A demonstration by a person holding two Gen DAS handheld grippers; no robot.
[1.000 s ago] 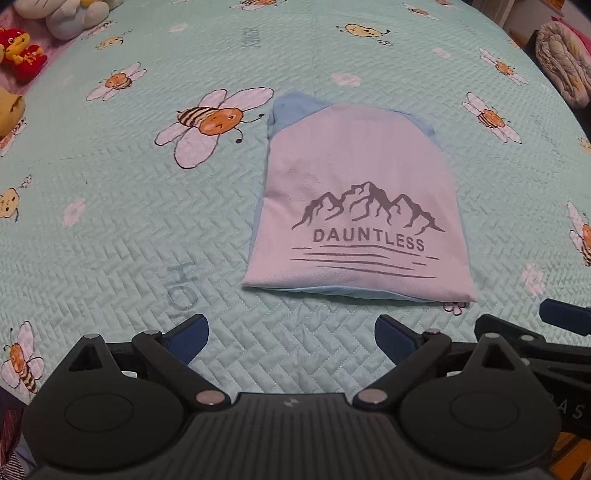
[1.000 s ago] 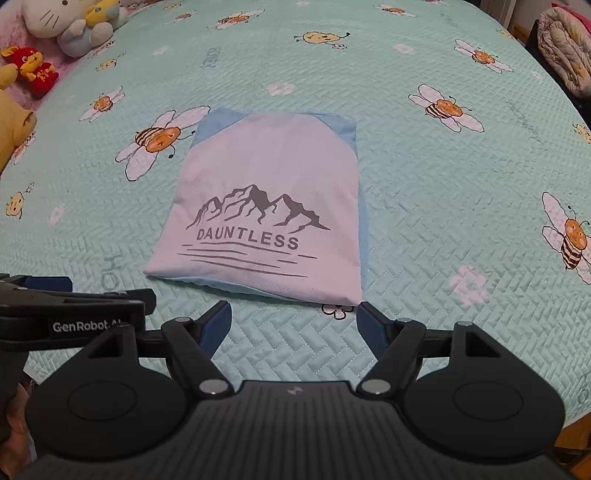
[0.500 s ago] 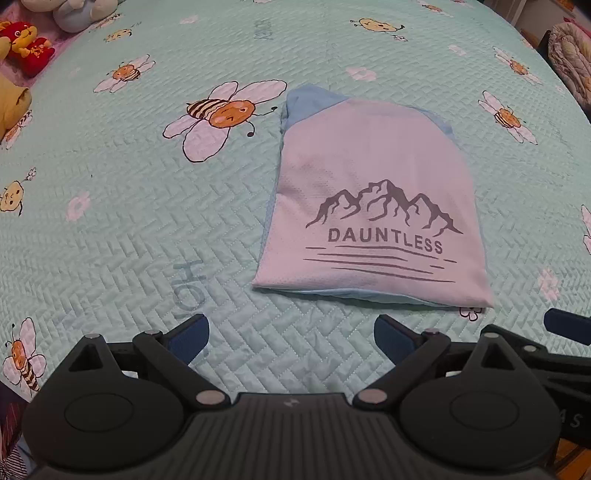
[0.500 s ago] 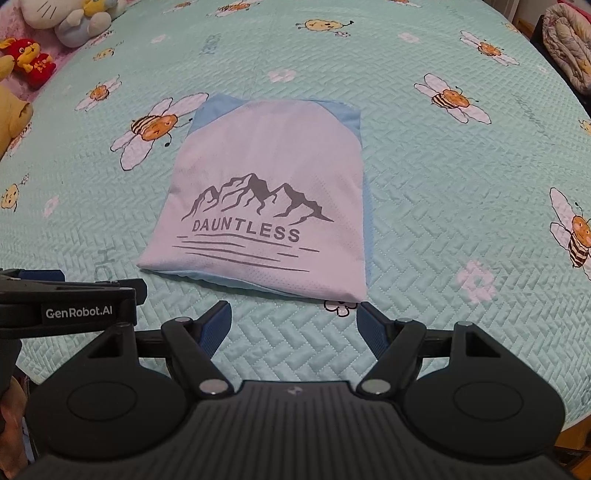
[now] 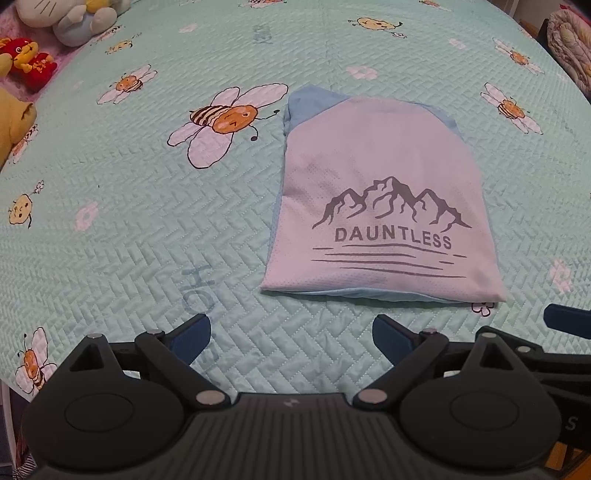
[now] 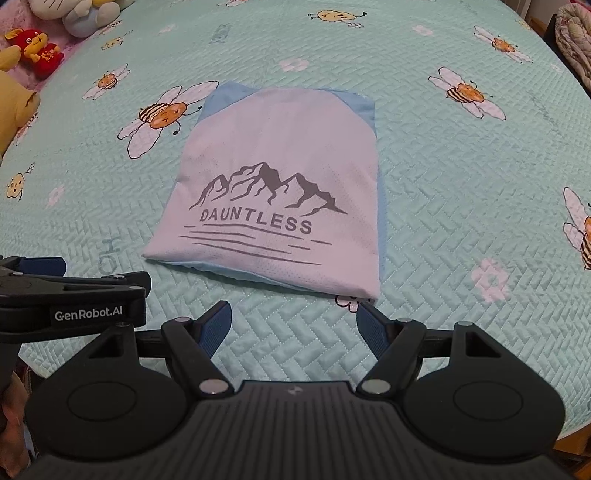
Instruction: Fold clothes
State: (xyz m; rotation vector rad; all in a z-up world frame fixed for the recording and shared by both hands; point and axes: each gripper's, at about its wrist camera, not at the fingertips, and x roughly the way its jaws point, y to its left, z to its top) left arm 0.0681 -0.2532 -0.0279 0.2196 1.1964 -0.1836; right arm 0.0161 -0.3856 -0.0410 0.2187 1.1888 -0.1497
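A folded white and light-blue shirt (image 5: 384,206) (image 6: 280,199) printed with mountains and the word DAUNTLESS lies flat on the mint bee-print bedspread (image 5: 147,229) (image 6: 461,177). My left gripper (image 5: 291,334) hovers open just short of the shirt's near edge and to its left, with nothing between its blue pads. My right gripper (image 6: 293,323) is open too, just short of the shirt's near right corner, holding nothing. The left gripper's body (image 6: 70,295) shows at the left of the right wrist view.
Plush toys (image 5: 74,18) (image 6: 37,51) sit at the bed's far left corner. A bundled quilt (image 5: 572,44) lies off the far right edge. The bed's near edge runs just below the grippers.
Both views have drifted slightly closer to the shirt, which now sits a little lower in frame. The shirt itself has not moved and both grippers stay open.
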